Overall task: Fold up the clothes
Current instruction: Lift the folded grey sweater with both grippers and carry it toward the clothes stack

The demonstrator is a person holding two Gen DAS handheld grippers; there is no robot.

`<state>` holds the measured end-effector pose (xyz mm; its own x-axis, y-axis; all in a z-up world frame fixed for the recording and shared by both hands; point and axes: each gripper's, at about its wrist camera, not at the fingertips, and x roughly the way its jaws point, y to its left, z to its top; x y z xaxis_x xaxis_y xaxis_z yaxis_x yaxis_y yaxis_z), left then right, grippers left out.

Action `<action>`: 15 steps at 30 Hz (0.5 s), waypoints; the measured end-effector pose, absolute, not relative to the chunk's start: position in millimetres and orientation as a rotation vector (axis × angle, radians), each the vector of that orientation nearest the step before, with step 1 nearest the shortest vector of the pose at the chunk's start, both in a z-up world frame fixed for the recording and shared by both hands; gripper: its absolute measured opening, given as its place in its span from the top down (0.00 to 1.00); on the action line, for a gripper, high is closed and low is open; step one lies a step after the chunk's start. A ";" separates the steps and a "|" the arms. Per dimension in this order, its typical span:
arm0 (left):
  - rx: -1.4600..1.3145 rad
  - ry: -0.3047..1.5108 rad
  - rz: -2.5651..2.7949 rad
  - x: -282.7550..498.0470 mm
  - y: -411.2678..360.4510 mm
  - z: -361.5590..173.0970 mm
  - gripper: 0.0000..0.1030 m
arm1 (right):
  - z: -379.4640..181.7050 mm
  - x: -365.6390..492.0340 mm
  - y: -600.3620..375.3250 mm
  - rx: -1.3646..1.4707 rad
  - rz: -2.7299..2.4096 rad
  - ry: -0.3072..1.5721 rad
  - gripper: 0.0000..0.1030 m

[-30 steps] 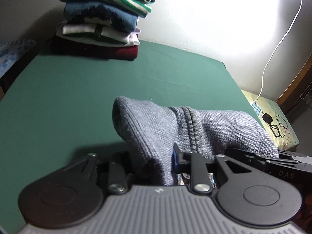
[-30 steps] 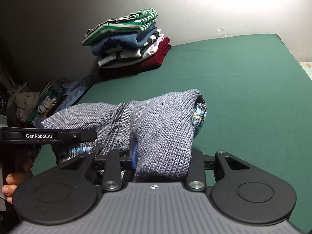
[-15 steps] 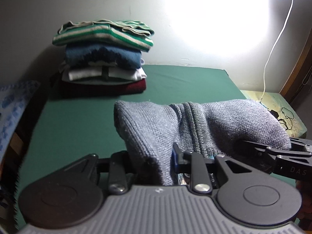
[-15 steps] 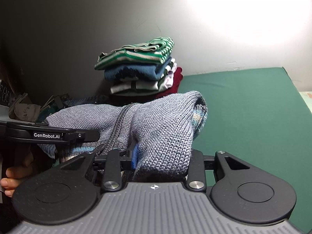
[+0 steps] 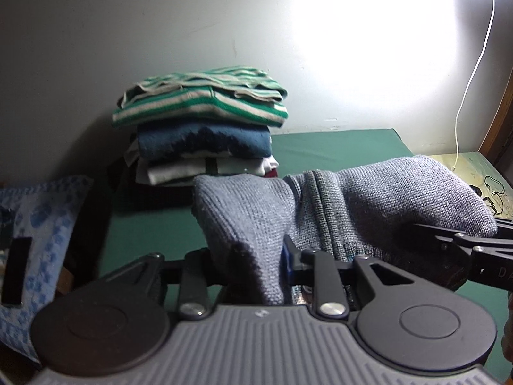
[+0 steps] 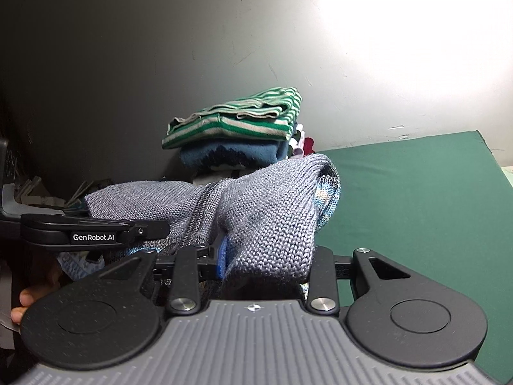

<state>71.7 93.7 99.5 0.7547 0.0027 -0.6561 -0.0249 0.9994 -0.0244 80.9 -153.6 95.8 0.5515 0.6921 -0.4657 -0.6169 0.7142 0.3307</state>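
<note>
In our left gripper [image 5: 256, 256] the fingers are clamped on a thick fold of the grey sweater [image 5: 368, 202], the knit bulging up between them and hiding the tips; in our right gripper [image 6: 266, 256] the fingers are likewise closed on another fold of the same sweater [image 6: 263, 211], a blue pad showing at the edge of the cloth. The garment spans the two grippers as a compact, doubled bundle, its ribbed band running down the middle, and it is held above the green worktop [image 5: 336, 150] rather than lying on it. Each gripper appears in the other's view: the right one at the right edge of the left view, the left one at the left edge of the right view, with part of a hand [image 6: 29, 301] below it. Beyond the bundle, against the wall [image 5: 160, 32], stands a stack [image 5: 202, 128] of folded clothes, a green striped piece on top, a blue one under it. A lamp's glare whitens the wall to the right, and a cable [image 5: 471, 89] hangs there. We judge the step in hand to be the carrying of a folded sweater, most likely toward the stack, though the pictures do not settle the goal. The next move calls for keeping both grips level so the folds do not slip, clearing the top of the stack, and setting the bundle down squarely before the fingers part.
</note>
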 end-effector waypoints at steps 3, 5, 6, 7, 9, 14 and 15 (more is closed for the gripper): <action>-0.004 0.694 0.022 77.8 101.9 112.9 0.76 | 110.1 85.1 -144.2 0.149 0.783 0.601 0.67; 0.015 0.679 0.028 82.2 107.3 122.2 0.76 | 121.5 87.4 -137.5 0.151 0.789 0.590 0.67; 0.021 0.671 0.031 84.1 110.0 126.4 0.76 | 126.7 88.5 -133.9 0.146 0.791 0.581 0.67; 0.028 0.663 0.033 86.0 112.7 130.6 0.76 | 131.8 89.7 -130.3 0.141 0.793 0.572 0.67; 0.042 0.646 0.039 89.3 117.2 138.5 0.76 | 142.0 91.9 -123.2 0.132 0.797 0.554 0.67; 0.033 0.616 0.062 98.7 133.4 157.0 0.78 | 162.3 99.8 -105.3 0.116 0.822 0.526 0.68; 0.026 0.613 0.067 100.9 137.5 160.3 0.78 | 164.4 102.6 -101.8 0.115 0.832 0.525 0.68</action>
